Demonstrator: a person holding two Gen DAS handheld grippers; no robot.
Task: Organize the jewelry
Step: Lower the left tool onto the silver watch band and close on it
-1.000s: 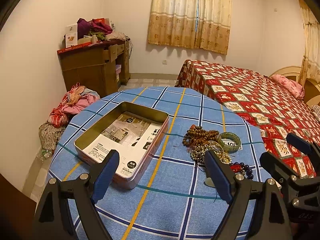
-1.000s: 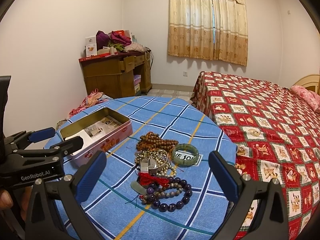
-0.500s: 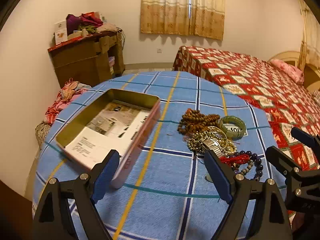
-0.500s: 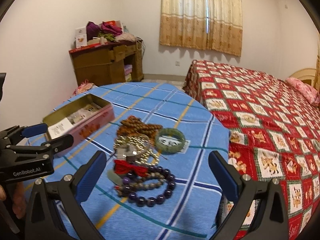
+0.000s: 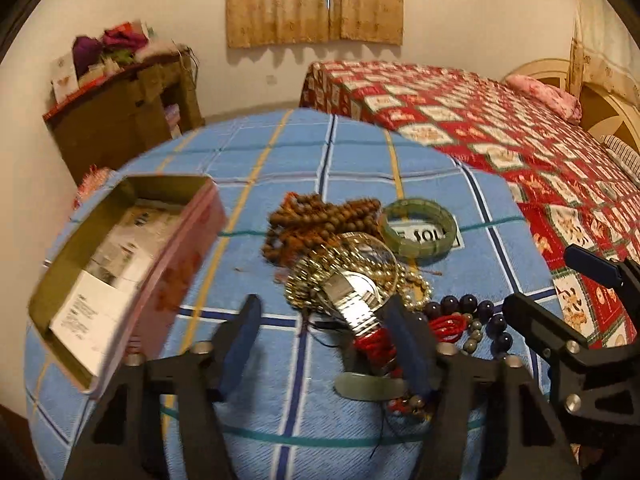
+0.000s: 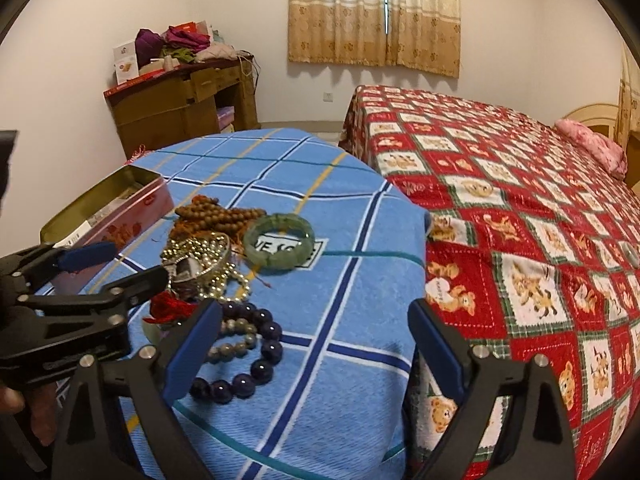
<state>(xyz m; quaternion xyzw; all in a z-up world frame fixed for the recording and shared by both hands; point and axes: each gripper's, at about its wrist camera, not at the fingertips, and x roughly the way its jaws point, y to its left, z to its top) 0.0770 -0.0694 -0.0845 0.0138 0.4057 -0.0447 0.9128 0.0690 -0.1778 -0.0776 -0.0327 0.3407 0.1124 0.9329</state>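
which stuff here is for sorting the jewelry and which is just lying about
For the job:
- tin box
- brown bead string
- green bangle
- silver watch
- pearl strands
- purple bead bracelet
- red cord piece

Just lying about:
- bed
- wooden desk
- clothes pile
- curtains

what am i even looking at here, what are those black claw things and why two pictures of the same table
They are two hand-held grippers, each with a wide-angle camera looking along its fingers, so each picture is one gripper's view. The left gripper has just been closing a little above the silver watch and red cord, gripping nothing yet. The right gripper is open beside the purple bead bracelet. Also on the blue checked cloth: brown beads, a green bangle and an open tin.
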